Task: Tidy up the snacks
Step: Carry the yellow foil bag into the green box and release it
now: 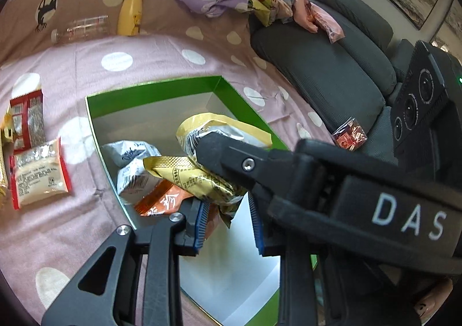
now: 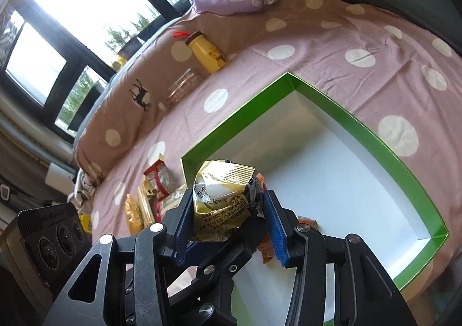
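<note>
On the pink dotted sheet at far left I see flat red-edged packets. My left gripper hangs wide over the green box. Above its white floor, my right gripper pinches a crinkled, glossy gold pack.

**What I'm not seeing**

The right gripper's black arm is covering the near right wall of the green-rimmed white cardboard box for me. The crumpled gold foil snack packet is hiding most of an orange sachet under it. I'm reading no print on the red-edged clear packets; it's too small.
</note>
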The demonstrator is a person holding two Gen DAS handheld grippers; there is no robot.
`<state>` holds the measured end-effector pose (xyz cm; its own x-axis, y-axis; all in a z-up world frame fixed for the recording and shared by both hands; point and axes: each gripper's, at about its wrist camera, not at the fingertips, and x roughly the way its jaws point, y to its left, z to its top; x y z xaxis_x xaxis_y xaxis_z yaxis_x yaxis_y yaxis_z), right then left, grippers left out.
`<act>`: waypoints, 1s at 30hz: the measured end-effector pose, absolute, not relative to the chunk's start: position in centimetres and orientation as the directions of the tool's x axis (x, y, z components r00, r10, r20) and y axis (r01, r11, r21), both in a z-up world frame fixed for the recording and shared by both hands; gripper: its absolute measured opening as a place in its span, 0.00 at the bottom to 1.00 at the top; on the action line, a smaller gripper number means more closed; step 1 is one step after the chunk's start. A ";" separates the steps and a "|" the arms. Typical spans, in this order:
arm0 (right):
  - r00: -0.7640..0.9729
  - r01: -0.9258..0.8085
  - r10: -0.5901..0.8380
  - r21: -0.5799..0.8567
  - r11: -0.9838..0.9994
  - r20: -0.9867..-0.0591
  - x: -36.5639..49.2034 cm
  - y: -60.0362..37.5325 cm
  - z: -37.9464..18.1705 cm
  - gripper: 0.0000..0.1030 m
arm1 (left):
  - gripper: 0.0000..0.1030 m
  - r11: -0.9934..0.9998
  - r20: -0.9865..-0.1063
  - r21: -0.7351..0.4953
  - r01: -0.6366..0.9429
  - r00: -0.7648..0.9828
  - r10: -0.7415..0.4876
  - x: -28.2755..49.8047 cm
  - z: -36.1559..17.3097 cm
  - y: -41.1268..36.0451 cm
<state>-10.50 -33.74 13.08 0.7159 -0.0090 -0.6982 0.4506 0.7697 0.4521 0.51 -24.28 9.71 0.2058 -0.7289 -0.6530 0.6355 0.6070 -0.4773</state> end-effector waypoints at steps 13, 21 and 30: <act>0.682 0.506 -0.045 0.427 0.750 -0.730 -10.3 -34.7 12.1 0.48 | 0.26 0.609 -0.654 -0.496 0.619 0.196 -0.731 0.5 9.7 -23.9; 0.644 0.604 -0.166 0.364 0.709 -0.747 -11.2 -35.8 12.6 0.52 | 0.56 0.636 -0.651 -0.442 0.633 0.262 -0.713 -0.2 11.4 -22.3; 0.678 0.613 -0.223 0.371 0.698 -0.700 -12.8 -36.4 14.2 0.67 | 0.82 0.733 -0.647 -0.349 0.583 0.417 -0.639 -1.1 14.9 -17.0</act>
<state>-12.83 -36.38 14.16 0.6785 -0.2234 -0.6999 0.6127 0.6976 0.3713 -1.08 -17.03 14.91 0.4166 -0.6391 -0.6465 0.5832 0.7334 -0.3492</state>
